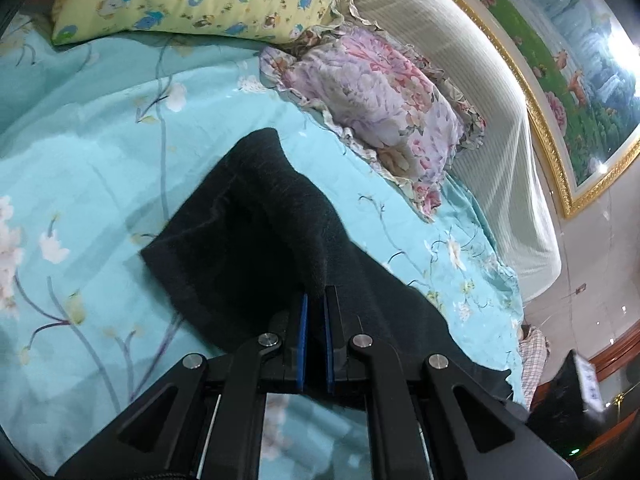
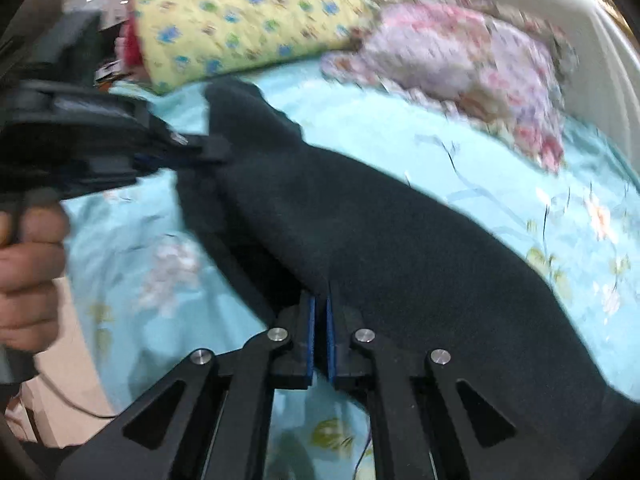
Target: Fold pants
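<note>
Left gripper (image 1: 315, 300) and right gripper (image 2: 321, 300) both angled downward, fingers clamped on the black pants (image 1: 248, 224). Pants dark, fuzzy, draped across the turquoise floral bed sheet (image 1: 100, 128), frame centre.

The left black two-finger gripper with blue pads (image 1: 314, 300) points forward and downward, its jaws nearly together, pinching a fold of dark cloth between the pads; seen from the right wrist view it reaches in from the left edge, gripped by a person's bare hand (image 2: 28, 272) curled around its handle; the right black two-finger gripper with blue pads (image 2: 320, 300) angles down too, its jaws closed on dark cloth.
</note>
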Motion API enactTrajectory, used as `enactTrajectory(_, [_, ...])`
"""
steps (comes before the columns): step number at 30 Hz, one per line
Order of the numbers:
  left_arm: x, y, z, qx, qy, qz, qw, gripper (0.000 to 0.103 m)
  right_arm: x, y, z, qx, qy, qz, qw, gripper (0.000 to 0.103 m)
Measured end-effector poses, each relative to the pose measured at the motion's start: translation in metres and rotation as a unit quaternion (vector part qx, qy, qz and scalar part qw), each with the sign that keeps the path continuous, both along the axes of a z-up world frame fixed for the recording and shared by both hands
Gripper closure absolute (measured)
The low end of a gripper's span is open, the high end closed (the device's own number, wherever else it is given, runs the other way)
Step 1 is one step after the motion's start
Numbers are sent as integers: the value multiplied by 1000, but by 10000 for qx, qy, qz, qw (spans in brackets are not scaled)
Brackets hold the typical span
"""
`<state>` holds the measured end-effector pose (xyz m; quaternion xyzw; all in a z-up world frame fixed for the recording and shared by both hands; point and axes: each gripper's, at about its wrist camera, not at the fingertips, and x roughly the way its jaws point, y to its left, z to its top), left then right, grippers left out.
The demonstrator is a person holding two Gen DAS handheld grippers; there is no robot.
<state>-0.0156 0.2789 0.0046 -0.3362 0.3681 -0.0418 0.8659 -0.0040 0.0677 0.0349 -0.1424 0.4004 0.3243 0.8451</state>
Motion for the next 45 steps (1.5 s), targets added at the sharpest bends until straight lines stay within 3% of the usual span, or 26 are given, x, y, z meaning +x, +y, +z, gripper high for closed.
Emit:
enactTrajectory(7, [-22, 10, -38, -115, 422, 75, 9990, 95, 1, 8, -23, -88, 479, 63, 9988, 97])
enactTrajectory(9, [-27, 12, -38, -37, 415, 135, 9990, 91, 2, 9, -27, -83, 578, 1, 9983, 91])
enactTrajectory(11, [-32, 18, -37, 13, 451, 221, 9987, 76, 0, 10, -25, -39, 662, 28, 9978, 78])
enactTrajectory(13, [-38, 26, -35, -17, 458, 383, 9982, 49, -3, 7, -19, 20, 616, 37, 9981, 67])
enactTrajectory(16, [-44, 39, -32, -182, 433, 545, 9974, 38, -5, -3, -7, 244, 607, -42, 9978, 65])
enactTrajectory(29, [-28, 55, -36, -637, 600, 742, 9934, 29, 45, -58, 14, 941, 816, -1074, 9864, 64])
enactTrajectory(35, [-14, 57, -40, -649, 691, 786, 9924, 29, 97, -81, 11, 1127, 891, -1558, 9773, 64])
enactTrajectory(41, [-4, 58, -43, -617, 771, 873, 9913, 29, 149, -73, -14, 907, 1247, -1532, 9761, 64])
enactTrajectory(45, [3, 55, -43, -482, 808, 908, 9914, 29, 168, -58, -53, 628, 1988, -1254, 9700, 64])
